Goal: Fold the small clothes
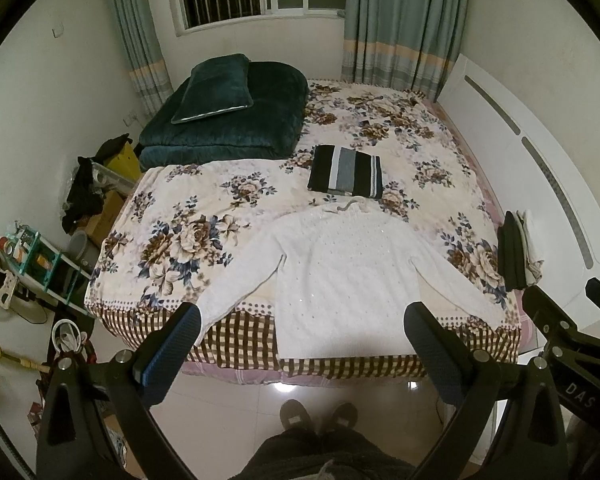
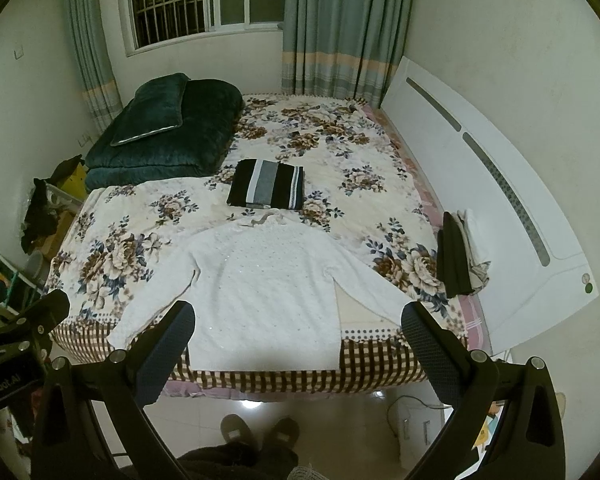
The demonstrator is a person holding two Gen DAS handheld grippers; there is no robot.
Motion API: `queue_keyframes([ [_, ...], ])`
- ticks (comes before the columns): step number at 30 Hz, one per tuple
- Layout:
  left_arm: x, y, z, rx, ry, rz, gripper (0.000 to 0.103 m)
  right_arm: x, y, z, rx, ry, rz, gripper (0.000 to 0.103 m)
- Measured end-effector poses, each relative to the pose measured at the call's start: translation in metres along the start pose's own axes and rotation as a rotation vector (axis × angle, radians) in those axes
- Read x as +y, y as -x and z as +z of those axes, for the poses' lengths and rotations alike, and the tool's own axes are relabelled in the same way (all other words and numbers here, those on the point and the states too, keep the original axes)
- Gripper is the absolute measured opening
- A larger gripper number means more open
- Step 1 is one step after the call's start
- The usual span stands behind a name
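Observation:
A white knit sweater (image 1: 340,272) lies flat on the flowered bed cover, sleeves spread, hem at the bed's near edge; it also shows in the right wrist view (image 2: 260,292). My left gripper (image 1: 302,320) is open and empty, held above the floor in front of the hem. My right gripper (image 2: 298,320) is open and empty too, at about the same height, to the right of the left one. A folded black, white and grey striped garment (image 1: 346,174) lies behind the sweater's collar, also in the right wrist view (image 2: 268,184).
A dark green folded quilt with a pillow (image 1: 224,112) fills the bed's far left. A small pile of dark and pale clothes (image 2: 462,256) sits at the right edge by the white headboard (image 2: 500,216). Boxes and clutter (image 1: 80,216) line the left wall. My slippered feet (image 1: 320,414) stand on the tiled floor.

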State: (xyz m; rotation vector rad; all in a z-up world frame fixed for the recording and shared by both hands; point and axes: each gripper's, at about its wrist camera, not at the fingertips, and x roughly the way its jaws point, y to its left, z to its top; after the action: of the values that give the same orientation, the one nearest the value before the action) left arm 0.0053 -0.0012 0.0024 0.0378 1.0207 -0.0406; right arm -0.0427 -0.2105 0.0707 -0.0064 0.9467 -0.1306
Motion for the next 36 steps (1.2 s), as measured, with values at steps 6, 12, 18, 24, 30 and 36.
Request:
queue_keyframes([
  [6,-0.007,-0.027,0.039,-0.032,-0.019,0.033,0.103,0.024,-0.008,0.015,0.031,-0.055,0.03,0.103],
  [12,-0.015,-0.096,0.044,-0.031,-0.041,0.048,0.103,-0.023,-0.08,0.003,0.103,-0.261,0.032,0.103],
  [18,-0.055,-0.206,0.05,0.028,-0.095,0.107,0.103,-0.137,-0.202,-0.049,0.221,-0.574,-0.103,0.103],
  [24,-0.104,-0.337,0.051,0.132,-0.129,0.198,0.103,-0.275,-0.359,-0.123,0.323,-0.87,-0.095,0.094],
  [30,-0.132,-0.461,0.032,0.258,-0.117,0.229,0.103,-0.387,-0.506,-0.212,0.373,-1.205,-0.113,0.086],
  [36,-0.137,-0.565,0.002,0.364,-0.044,0.253,0.103,-0.459,-0.59,-0.283,0.341,-1.467,-0.192,0.079],
])
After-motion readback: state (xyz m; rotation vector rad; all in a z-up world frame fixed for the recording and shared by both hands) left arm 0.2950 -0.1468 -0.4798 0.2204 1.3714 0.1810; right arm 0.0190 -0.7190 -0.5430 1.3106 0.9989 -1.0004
